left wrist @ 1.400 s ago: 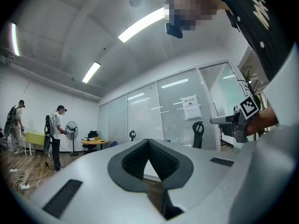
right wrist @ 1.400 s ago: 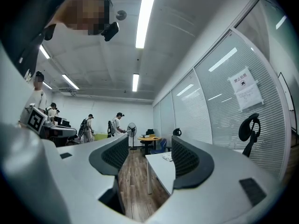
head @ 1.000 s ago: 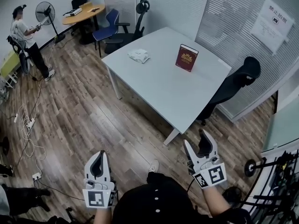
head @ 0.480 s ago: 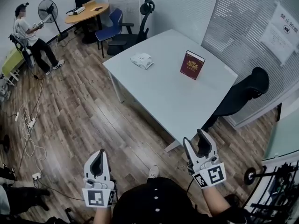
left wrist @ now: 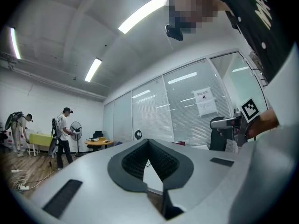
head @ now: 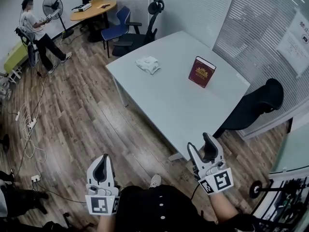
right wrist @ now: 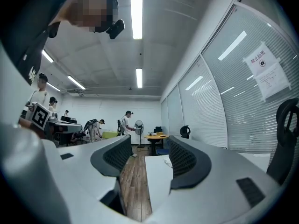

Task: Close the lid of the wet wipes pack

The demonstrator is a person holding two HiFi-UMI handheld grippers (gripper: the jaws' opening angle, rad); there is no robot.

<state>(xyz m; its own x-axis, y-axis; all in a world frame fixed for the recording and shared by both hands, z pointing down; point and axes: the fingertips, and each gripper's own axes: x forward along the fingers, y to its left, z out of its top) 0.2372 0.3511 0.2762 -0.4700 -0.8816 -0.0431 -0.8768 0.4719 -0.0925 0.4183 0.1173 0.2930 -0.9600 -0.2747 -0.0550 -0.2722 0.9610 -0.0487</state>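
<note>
Lying on the white table (head: 183,105), upper middle of the frame, the wet wipes pack (head: 147,64) seems untouched. The left gripper (head: 102,158) is pinched together and empty; the right gripper (head: 201,142) has just been opening wide, also empty. The whole closing remains.

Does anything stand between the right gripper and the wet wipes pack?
Nothing visible does. Only bare table lies between the right gripper and the wet wipes pack; the red book stands off to the right.
</note>
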